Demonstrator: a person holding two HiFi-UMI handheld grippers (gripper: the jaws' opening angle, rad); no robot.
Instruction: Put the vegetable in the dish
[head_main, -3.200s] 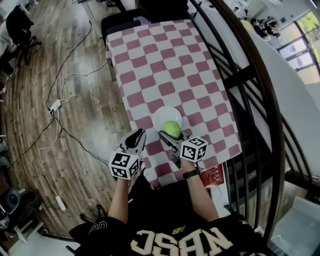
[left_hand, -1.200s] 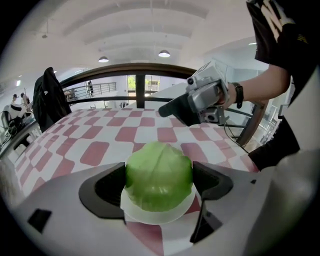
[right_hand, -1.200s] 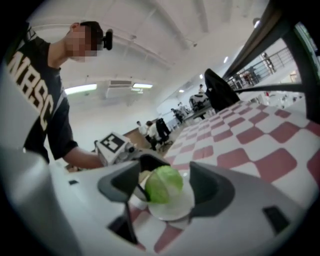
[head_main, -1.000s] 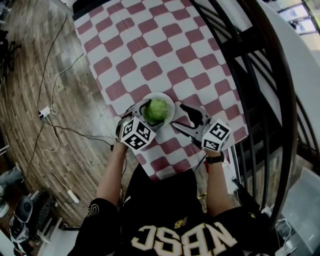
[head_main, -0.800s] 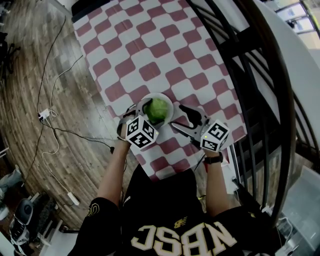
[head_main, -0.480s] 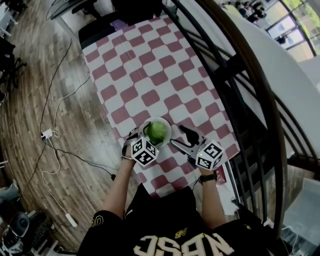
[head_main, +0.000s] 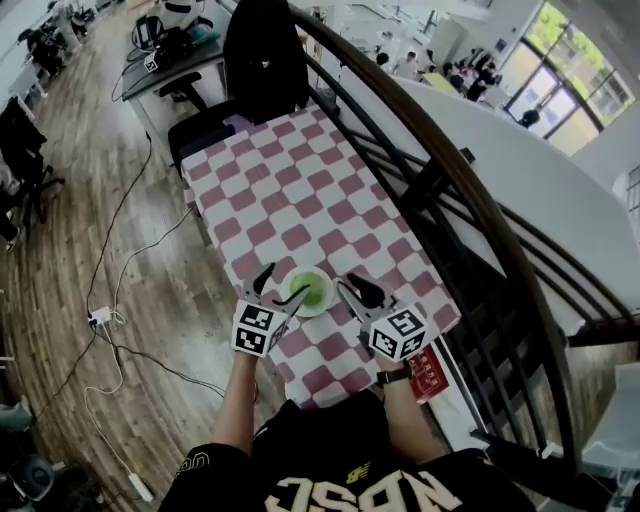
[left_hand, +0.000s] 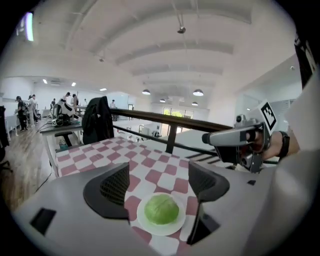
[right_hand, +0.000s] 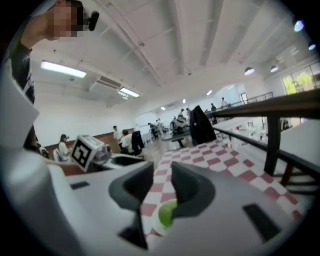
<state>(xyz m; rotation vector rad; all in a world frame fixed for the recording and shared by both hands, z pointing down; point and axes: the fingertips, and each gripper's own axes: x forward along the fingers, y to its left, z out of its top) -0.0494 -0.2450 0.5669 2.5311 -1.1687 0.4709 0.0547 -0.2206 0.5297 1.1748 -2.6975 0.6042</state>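
A round green vegetable (head_main: 311, 290) lies in a small white dish (head_main: 322, 303) near the front edge of the checked table (head_main: 300, 190). My left gripper (head_main: 284, 283) hovers just left of the dish. Its jaws stand wide and are closing a little, with nothing between them. In the left gripper view the vegetable (left_hand: 161, 209) and dish (left_hand: 176, 229) show below the left gripper (left_hand: 160, 182). My right gripper (head_main: 353, 288) hangs right of the dish. Its jaws are closing to a narrow gap around nothing. The vegetable (right_hand: 167, 214) shows through the right gripper's (right_hand: 161, 182) gap.
A black curved railing (head_main: 450, 190) runs along the table's right side. A chair with a dark jacket (head_main: 262, 50) stands at the far end. Cables and a power strip (head_main: 100, 318) lie on the wooden floor to the left. A red box (head_main: 428, 375) sits by the near right corner.
The left gripper has drawn back from round the dish to its left side. The right jaws have narrowed. The vegetable stays in the dish. The head view has risen and pulled back.
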